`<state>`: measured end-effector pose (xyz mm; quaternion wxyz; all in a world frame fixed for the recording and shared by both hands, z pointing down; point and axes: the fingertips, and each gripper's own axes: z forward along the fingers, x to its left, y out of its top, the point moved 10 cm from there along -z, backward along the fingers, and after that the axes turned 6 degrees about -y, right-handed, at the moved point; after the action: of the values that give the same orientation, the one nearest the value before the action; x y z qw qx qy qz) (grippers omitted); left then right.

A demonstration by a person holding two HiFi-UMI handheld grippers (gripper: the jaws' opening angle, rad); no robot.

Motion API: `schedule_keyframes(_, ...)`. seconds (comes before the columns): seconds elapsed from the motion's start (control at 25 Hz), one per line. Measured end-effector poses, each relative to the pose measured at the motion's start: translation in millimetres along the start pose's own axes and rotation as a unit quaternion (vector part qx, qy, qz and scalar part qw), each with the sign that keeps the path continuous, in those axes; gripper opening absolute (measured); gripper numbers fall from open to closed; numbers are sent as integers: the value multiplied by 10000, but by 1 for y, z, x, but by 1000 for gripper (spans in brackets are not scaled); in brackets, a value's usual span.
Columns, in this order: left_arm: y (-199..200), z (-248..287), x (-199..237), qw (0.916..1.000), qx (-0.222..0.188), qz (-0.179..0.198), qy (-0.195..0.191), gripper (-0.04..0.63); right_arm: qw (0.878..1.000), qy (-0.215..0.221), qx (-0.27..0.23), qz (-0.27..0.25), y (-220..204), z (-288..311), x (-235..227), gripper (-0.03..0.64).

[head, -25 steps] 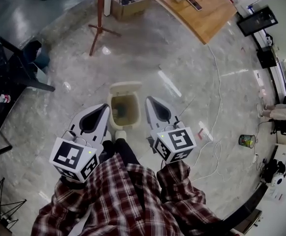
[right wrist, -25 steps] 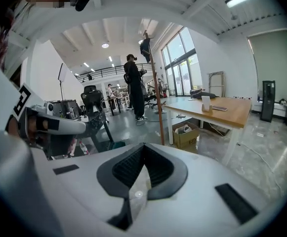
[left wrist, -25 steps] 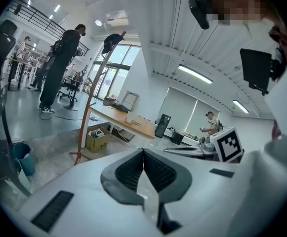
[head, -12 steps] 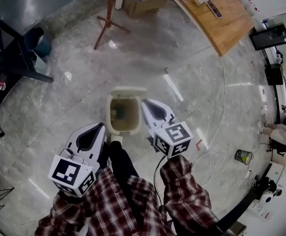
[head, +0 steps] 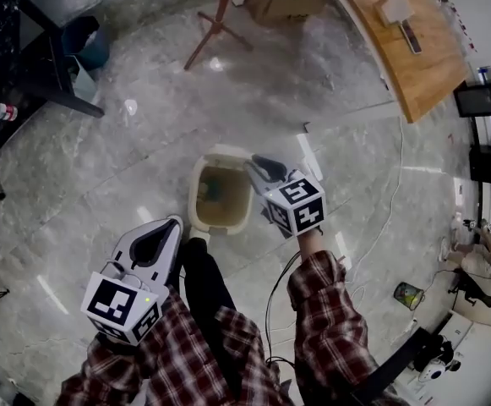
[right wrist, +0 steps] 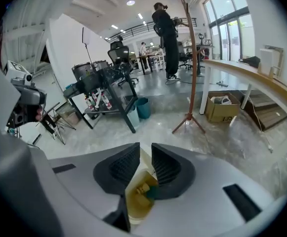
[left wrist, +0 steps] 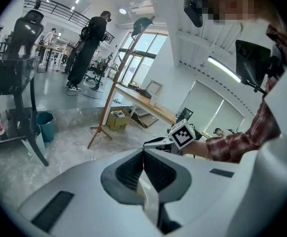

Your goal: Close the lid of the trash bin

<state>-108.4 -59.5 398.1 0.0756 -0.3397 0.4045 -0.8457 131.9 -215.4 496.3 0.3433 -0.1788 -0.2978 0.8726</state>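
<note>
My right hand-held gripper [head: 259, 162], slightly open and empty, hangs over the trash bin [head: 196, 214]; pushing its lid [head: 222, 151] off-centre could topple it.

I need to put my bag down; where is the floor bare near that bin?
Bare floor lies left of the trash bin, toward the black rack, and beyond it up to the wooden stand. Right of the bin is crowded: a cable trails there.

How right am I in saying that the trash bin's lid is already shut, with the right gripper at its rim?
Not quite: the lid stands open, and the head view shows the inside of the trash bin. The right gripper is indeed at its rim.
</note>
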Motion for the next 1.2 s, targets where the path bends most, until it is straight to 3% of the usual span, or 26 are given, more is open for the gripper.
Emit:
schedule_keyframes(0.24,-9,1,10,9996,-34,-208,205,10,9953,288,651,-653,2,39,-21,64)
schedule_keyframes(0.52,-19,1,16,9990,45,-342,271,10,9809,835,1177,-1305,-4,70,-28,64)
schedule_keyframes(0.92,-13,5,16,9995,37,-277,149,9,9665,1169,1570,-1661,-9,66,-13,64)
schedule_keyframes(1.2,-14,7,10,9996,109,-250,-12,9,9533,1446,1841,-1909,-40,52,18,64)
